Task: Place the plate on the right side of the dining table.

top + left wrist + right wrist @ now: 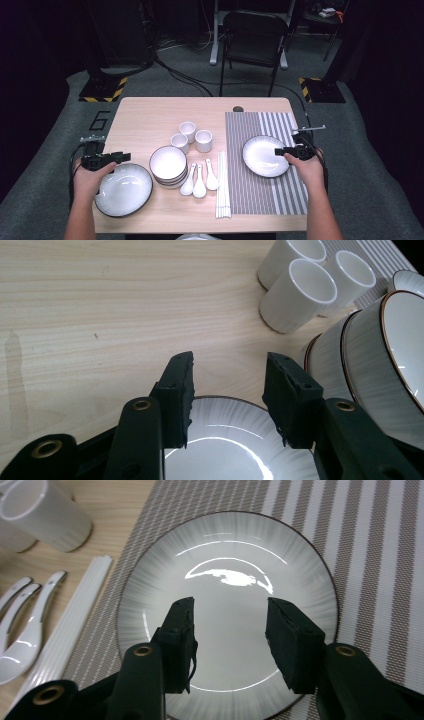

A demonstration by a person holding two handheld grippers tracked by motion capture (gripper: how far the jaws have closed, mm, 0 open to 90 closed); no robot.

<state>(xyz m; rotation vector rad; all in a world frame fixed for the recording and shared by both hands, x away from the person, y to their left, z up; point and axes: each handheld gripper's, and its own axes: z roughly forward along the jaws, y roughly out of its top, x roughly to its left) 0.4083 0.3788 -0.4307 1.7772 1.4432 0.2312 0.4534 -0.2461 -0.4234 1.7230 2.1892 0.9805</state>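
- The table (145, 115) carried a place setting in progress — in my judgement the step in hand was the laying of plates on the striped placemat (280, 195), with one plate there and the other not yet moved.
- The placemat lay under the right gripper (281, 151) and stretched away in front of it and to both its sides in the right gripper view.
- The large plate (123, 190) sat directly under the left gripper (121, 157), at the near left corner of the table. In the left gripper view its far rim (225, 399) showed between the jaws.
- The smaller plate (227, 612) rested flat on the placemat, just below and ahead of the right gripper, whose jaws hung over the plate's near half.
- The stack of bowls (380, 375) stood just to the right of the left gripper, near its jaw but apart from it.
- The left gripper (229, 385) stood open, about half spread, with nothing pressed between its pads — it hovered above the large plate's rim.
- The right gripper (230, 625) was also open to a middle width and held nothing; I judged that the smaller plate was free of it.
- The three cups (300, 290) stood beyond the left gripper, to its front right.
- The next move, I judged, called for the left gripper to go lower and close on the rim of the large plate, tilted enough for one jaw to slip under the edge.
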